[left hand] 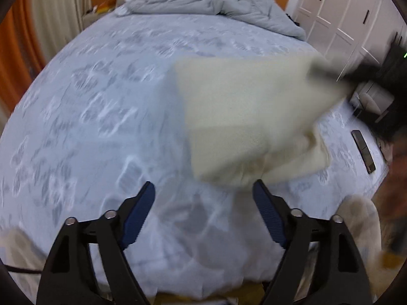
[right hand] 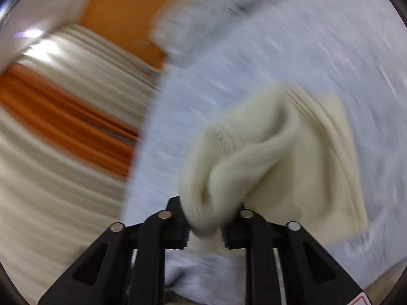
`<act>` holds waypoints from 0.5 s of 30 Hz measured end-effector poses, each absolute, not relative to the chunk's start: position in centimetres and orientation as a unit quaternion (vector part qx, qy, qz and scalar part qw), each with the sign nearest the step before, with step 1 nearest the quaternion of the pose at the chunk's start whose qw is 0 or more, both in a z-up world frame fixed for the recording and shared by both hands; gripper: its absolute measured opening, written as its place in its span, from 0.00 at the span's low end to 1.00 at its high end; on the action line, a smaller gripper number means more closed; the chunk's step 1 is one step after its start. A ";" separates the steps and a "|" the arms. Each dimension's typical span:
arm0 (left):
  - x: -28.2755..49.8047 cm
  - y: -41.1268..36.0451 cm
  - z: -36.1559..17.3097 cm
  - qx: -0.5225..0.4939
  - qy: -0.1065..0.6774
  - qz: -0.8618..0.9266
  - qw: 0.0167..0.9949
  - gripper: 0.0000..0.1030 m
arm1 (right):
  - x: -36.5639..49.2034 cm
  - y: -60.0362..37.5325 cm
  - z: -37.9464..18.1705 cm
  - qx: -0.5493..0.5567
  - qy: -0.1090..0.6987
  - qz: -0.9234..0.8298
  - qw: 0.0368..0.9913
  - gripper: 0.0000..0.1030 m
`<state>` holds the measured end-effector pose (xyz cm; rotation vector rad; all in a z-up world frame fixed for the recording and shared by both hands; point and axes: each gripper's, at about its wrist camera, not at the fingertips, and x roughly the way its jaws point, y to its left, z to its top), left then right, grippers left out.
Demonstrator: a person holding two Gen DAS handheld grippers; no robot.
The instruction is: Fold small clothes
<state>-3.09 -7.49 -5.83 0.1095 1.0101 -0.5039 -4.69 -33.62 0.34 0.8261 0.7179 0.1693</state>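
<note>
Right gripper (right hand: 204,231) pinches 1 corner of the cream cloth (right hand: 267,157) and holds it up over the bed (left hand: 101,106) — blurry. Left gripper (left hand: 203,211) is wide apart, holding nothing, just beside the cloth.

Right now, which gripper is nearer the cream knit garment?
Right. The right gripper is shut on the cream knit garment, lifting one end. The left gripper hangs open just short of its near edge, not touching.
</note>
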 end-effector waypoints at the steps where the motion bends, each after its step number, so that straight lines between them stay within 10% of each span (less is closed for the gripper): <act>1: -2.6 -8.1 -6.0 0.052 0.479 -0.240 0.843 0.64 | -4.9 -33.0 2.8 0.366 0.324 0.089 0.868 0.14; 6: -0.5 -10.7 -7.2 0.045 0.504 -0.228 0.832 0.41 | -7.5 -33.5 2.1 0.271 0.321 0.038 0.907 0.11; 10: -0.1 -10.7 -9.0 0.041 0.538 -0.217 0.813 0.43 | -8.5 -36.7 -10.6 0.305 0.482 -0.054 0.820 0.11; 15: -0.5 -9.9 -9.3 0.034 0.539 -0.204 0.817 0.43 | -9.7 -34.7 -7.2 0.294 0.438 -0.050 0.848 0.15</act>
